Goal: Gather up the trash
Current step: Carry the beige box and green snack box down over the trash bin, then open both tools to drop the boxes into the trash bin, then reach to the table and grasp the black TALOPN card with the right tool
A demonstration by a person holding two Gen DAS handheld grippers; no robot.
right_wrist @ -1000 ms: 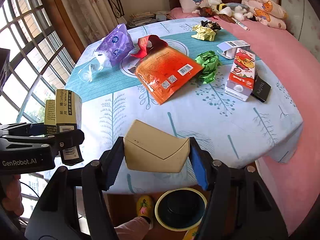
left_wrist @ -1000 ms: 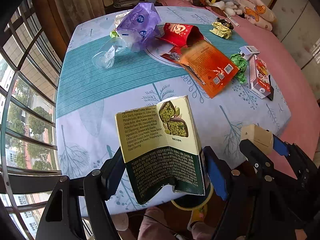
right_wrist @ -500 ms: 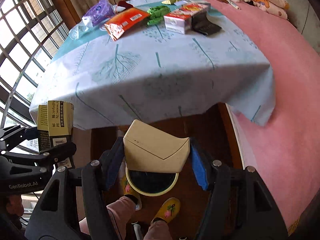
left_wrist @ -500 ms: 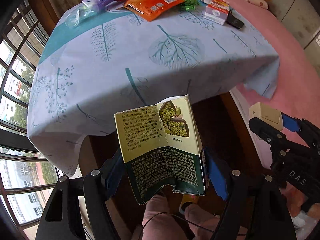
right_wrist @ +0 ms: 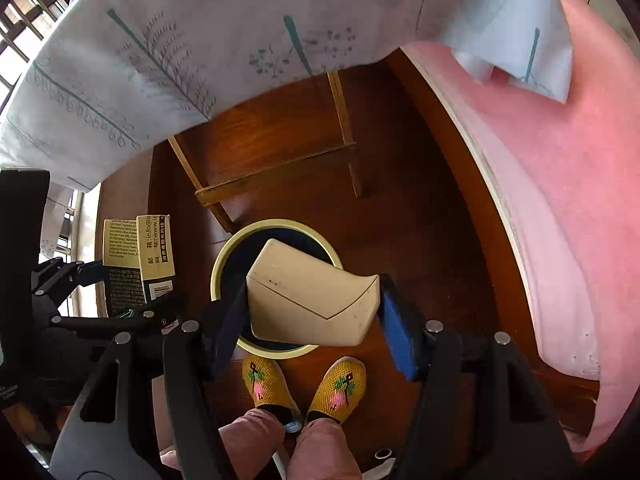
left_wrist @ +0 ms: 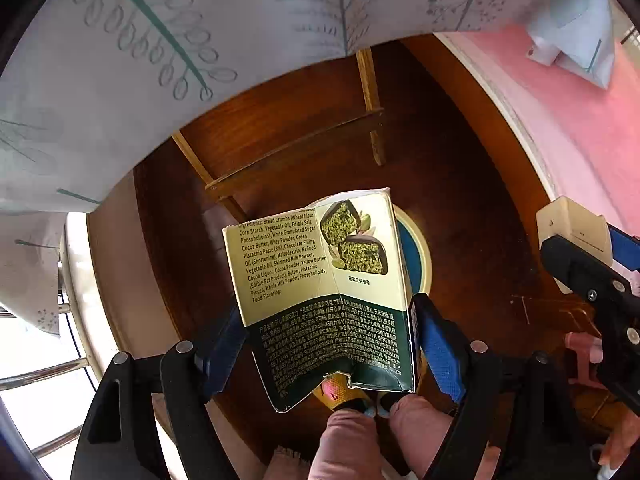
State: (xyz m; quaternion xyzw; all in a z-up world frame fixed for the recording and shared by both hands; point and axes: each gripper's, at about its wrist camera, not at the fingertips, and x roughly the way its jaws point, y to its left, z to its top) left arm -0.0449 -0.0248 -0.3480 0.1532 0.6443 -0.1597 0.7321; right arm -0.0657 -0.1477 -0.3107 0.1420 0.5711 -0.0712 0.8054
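My left gripper [left_wrist: 330,336] is shut on a cream and dark green chocolate box [left_wrist: 320,280], held upright above the wooden floor. Behind the box peeks the yellow-rimmed trash bin [left_wrist: 420,248]. My right gripper [right_wrist: 312,320] is shut on a beige carton [right_wrist: 312,300], which hangs right over the yellow-rimmed bin [right_wrist: 224,256] with its dark inside. In the right wrist view the left gripper [right_wrist: 120,304] with the chocolate box [right_wrist: 138,264] sits just left of the bin. In the left wrist view the right gripper [left_wrist: 592,276] with the beige carton [left_wrist: 572,228] is at the right edge.
The leaf-print tablecloth [right_wrist: 160,40] hangs over the table edge above. Wooden table legs and a crossbar [right_wrist: 276,164] stand behind the bin. A pink bed [right_wrist: 560,180] fills the right side. A person's feet in yellow slippers [right_wrist: 304,384] stand just before the bin.
Both grippers have dropped from above the table to below its edge, still holding their boxes. The bin on the floor has come into full view, under the beige carton.
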